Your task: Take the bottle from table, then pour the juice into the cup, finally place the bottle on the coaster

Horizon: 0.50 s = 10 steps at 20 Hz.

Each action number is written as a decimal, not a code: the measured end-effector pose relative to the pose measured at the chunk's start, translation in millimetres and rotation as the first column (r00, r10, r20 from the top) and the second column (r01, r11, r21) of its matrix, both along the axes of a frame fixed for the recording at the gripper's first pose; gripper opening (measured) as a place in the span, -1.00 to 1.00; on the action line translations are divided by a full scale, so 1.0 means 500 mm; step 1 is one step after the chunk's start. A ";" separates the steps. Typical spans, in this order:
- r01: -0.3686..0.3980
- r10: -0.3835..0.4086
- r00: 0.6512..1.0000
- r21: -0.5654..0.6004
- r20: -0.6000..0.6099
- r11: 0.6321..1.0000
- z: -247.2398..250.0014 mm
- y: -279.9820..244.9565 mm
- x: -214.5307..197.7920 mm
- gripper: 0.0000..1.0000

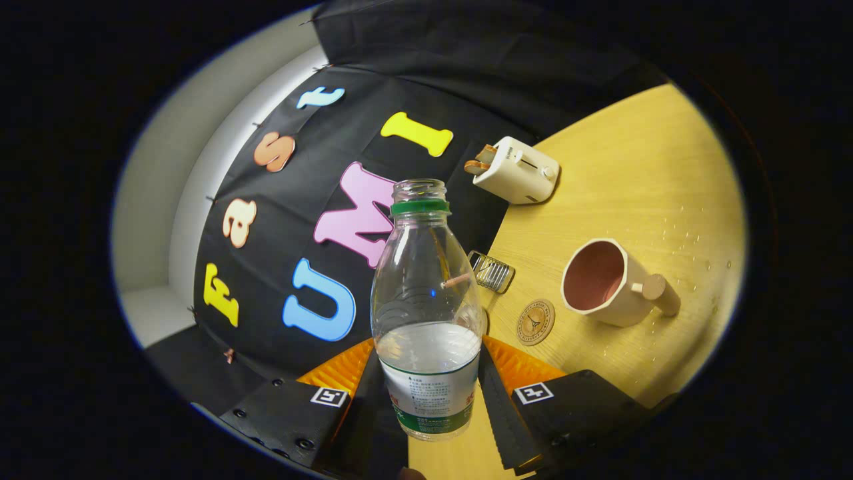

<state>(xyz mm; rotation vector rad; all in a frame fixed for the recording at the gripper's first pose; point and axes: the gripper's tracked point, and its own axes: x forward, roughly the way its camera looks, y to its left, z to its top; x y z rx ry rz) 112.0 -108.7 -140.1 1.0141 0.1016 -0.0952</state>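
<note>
Gripper (430, 393) fingers clamp both sides of a clear plastic bottle (428, 293), uncapped, with a green neck ring, a label low on its body and liquid filling its lower part. Beyond them on the wooden table (640, 180) lie a round coaster (535, 322), a tipped-looking cup (610, 283) and a white toaster (518, 172).

Gripper (430, 393): two flat plate-like finger bodies, each with small square fiducial tag of blocky marker pattern near inner edge. Round-head screws dot outer plate of one finger body. Ribbed, finely grooved pads line inner faces of fingers (333, 373). Toothed strip runs along inner edge of other finger.
</note>
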 end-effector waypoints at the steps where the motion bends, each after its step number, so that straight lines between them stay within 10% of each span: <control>1: -0.006 0.006 1.000 -0.060 -0.004 0.998 0.003 0.006 -0.001 0.51; 10: 0.017 -0.022 1.000 -0.535 -0.004 0.844 0.064 0.036 0.050 0.50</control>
